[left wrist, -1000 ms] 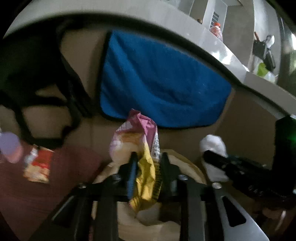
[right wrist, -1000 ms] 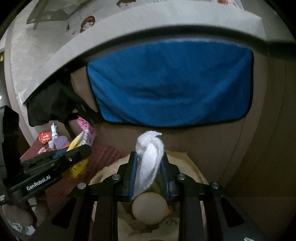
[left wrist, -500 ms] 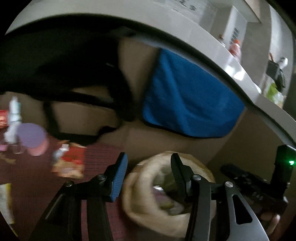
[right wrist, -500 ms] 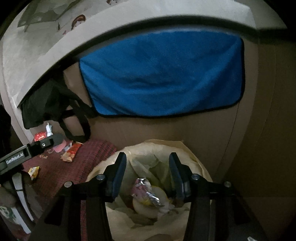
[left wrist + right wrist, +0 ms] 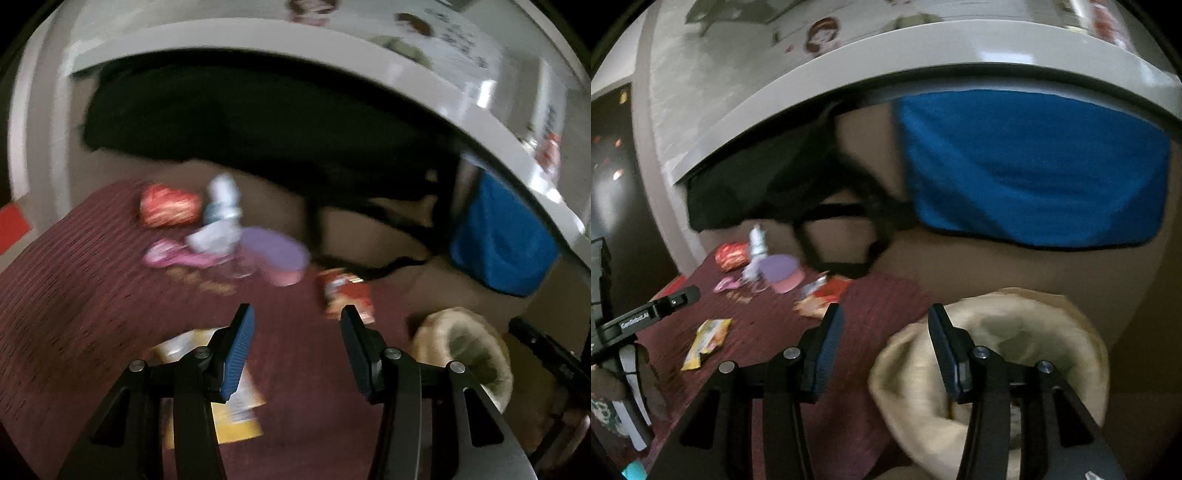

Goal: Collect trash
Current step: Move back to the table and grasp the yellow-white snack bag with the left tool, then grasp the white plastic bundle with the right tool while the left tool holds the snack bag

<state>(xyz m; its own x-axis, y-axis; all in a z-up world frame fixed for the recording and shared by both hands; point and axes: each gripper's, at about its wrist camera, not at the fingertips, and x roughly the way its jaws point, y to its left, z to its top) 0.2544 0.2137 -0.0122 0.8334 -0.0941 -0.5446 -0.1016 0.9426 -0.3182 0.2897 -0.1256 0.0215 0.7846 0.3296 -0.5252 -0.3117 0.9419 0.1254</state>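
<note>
My left gripper point(image 5: 295, 321) is open and empty above a dark red mat point(image 5: 92, 295). A yellow wrapper point(image 5: 236, 413) lies under its left finger. Just ahead of its right finger lies a red wrapper point(image 5: 345, 295). Further on are a purple-lidded item point(image 5: 277, 254), a pink wrapper point(image 5: 170, 254) and a red-orange wrapper point(image 5: 168, 210). My right gripper point(image 5: 885, 317) is also open and empty, at the left rim of the cream trash bag point(image 5: 1015, 314). The bag point(image 5: 465, 354) sits off to the right in the left wrist view.
A blue cloth point(image 5: 1034, 166) and a black bag point(image 5: 757, 184) hang under a white ledge point(image 5: 849, 74) against a brown wall. A small white bottle point(image 5: 221, 206) stands on the mat. Crumbs point(image 5: 207, 282) lie near the pink wrapper.
The left gripper let go of a pink-yellow snack wrapper and the right let go of a white tissue over the bag. Both opened and swung left toward the mat.
</note>
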